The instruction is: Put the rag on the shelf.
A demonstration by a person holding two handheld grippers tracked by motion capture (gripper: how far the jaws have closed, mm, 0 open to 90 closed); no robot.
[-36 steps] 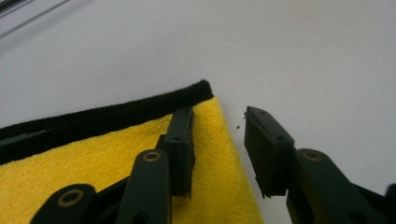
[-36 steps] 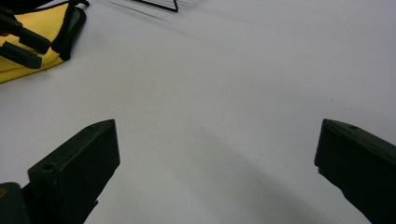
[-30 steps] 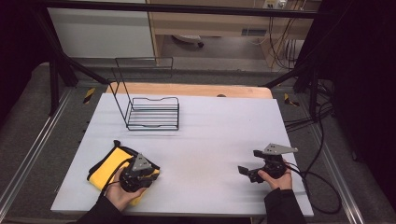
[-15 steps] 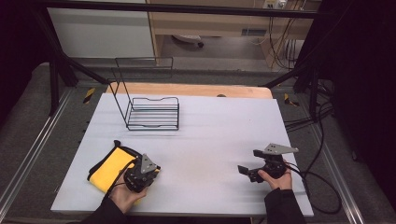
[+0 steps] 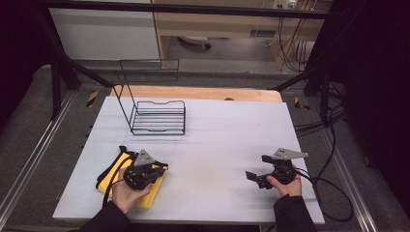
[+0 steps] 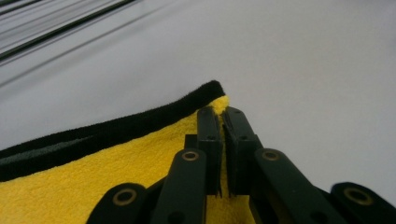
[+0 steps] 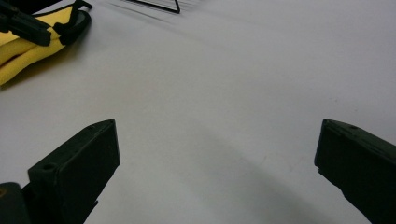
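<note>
From my remote station, I see the left gripper (image 5: 155, 172) clamped on a corner of the yellow cloth (image 5: 152, 193), which lies on the white table (image 5: 217, 135) toward the near-left side, well short of the black wire rack (image 5: 159, 117). In the left gripper view, the jaws have just been closing and now pinch a fold of the cloth (image 6: 93, 182) right at its corner, beside the black trim (image 6: 140, 119) that edges it. The person's left hand (image 5: 126, 191) rests over the cloth behind the gripper. Far to the right of the rack and nearer the table's front edge, the right gripper (image 5: 254, 177) sits in the right hand (image 5: 285, 184), released, its jaws spread wide with only bare tabletop (image 7: 210, 93) between them. From that gripper's camera, the cloth (image 7: 23, 51) and the left gripper (image 7: 23, 25) appear well apart from it, across the table, with a corner of the rack (image 7: 159, 5) beyond.
</note>
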